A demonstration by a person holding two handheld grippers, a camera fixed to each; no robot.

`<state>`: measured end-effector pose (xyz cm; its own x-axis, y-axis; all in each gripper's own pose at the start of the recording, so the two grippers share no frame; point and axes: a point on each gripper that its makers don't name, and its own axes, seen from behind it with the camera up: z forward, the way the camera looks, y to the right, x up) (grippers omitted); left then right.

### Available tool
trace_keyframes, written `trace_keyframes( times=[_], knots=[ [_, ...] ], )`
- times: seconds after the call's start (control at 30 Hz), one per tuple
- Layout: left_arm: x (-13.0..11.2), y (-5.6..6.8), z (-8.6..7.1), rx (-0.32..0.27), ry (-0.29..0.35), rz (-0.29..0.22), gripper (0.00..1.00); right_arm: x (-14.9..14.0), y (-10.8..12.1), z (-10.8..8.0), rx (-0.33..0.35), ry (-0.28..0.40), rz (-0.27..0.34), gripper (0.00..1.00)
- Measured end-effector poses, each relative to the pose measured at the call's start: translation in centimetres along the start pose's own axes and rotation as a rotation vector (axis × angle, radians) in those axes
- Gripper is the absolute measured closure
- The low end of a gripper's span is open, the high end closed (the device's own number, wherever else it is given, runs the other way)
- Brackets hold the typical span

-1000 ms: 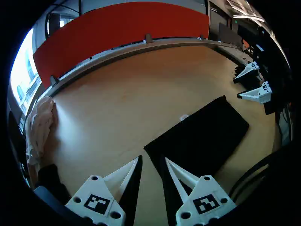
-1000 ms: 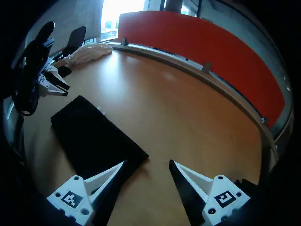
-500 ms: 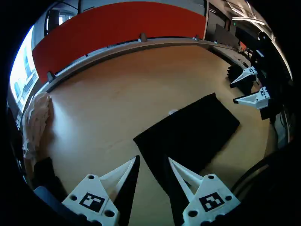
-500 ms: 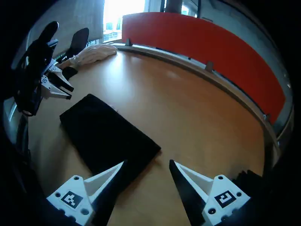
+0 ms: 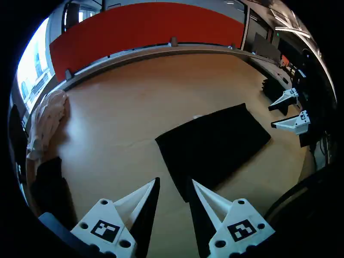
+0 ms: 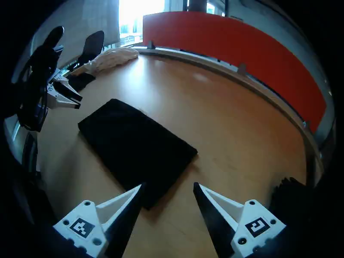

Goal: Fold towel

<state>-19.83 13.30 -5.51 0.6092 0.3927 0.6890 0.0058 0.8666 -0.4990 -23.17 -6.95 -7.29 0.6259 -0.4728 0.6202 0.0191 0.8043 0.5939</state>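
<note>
Left gripper view: the left gripper (image 5: 172, 184) hangs over the table (image 5: 129, 107), fingers a narrow gap apart, grasping nothing.
Towel: black (image 5: 213, 144), folded to a flat rectangle on the wood, with one corner just ahead of the left gripper's fingertips; whether they touch I cannot tell.
Right gripper view: the right gripper (image 6: 168, 185) is released, fingers spread wide and empty, with another corner of the towel just ahead of one finger.
Grippers apart: each stands off an opposite short end of the towel, both above the table.
Divider: a red panel (image 5: 146, 30) runs along the table edge beyond the towel, well apart from it.
Cloth: a pale heap (image 5: 47, 120) lies well apart from the towel, off the end nearest the left gripper.
Chair: a dark one (image 6: 92, 43) stands past the cloth, farther from the towel.
</note>
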Motion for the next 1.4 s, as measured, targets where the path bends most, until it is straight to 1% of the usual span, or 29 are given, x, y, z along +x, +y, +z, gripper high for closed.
trace_keyframes(
  times=[0.2, 0.47, 0.6, 0.9, 1.17, 1.4],
  knots=[
    [-1.6, 0.2, -0.9, 0.019, -0.007, -0.019, 0.56, -0.9, -0.8, -0.6, 0.005, -0.007, 0.003, 0.16],
    [-3.3, 1.2, -1.7, 0.016, -0.018, -0.052, 0.56, -2.0, -1.8, -1.1, 0.015, -0.016, 0.007, 0.16],
    [-3.8, 1.3, -2.0, 0.018, -0.022, -0.062, 0.56, -2.1, -2.0, -1.0, 0.019, -0.018, 0.003, 0.16],
    [-4.7, 1.0, -2.7, 0.041, -0.021, -0.087, 0.56, -2.3, -2.4, -0.7, 0.041, -0.027, -0.025, 0.16],
    [-6.2, 0.4, -3.5, 0.078, -0.023, -0.134, 0.56, -2.8, -3.1, -0.2, 0.089, -0.05, -0.078, 0.16],
    [-7.3, 0.1, -4.3, 0.094, -0.024, -0.173, 0.56, -2.9, -3.3, 0.3, 0.105, -0.065, -0.112, 0.16]
  ],
)
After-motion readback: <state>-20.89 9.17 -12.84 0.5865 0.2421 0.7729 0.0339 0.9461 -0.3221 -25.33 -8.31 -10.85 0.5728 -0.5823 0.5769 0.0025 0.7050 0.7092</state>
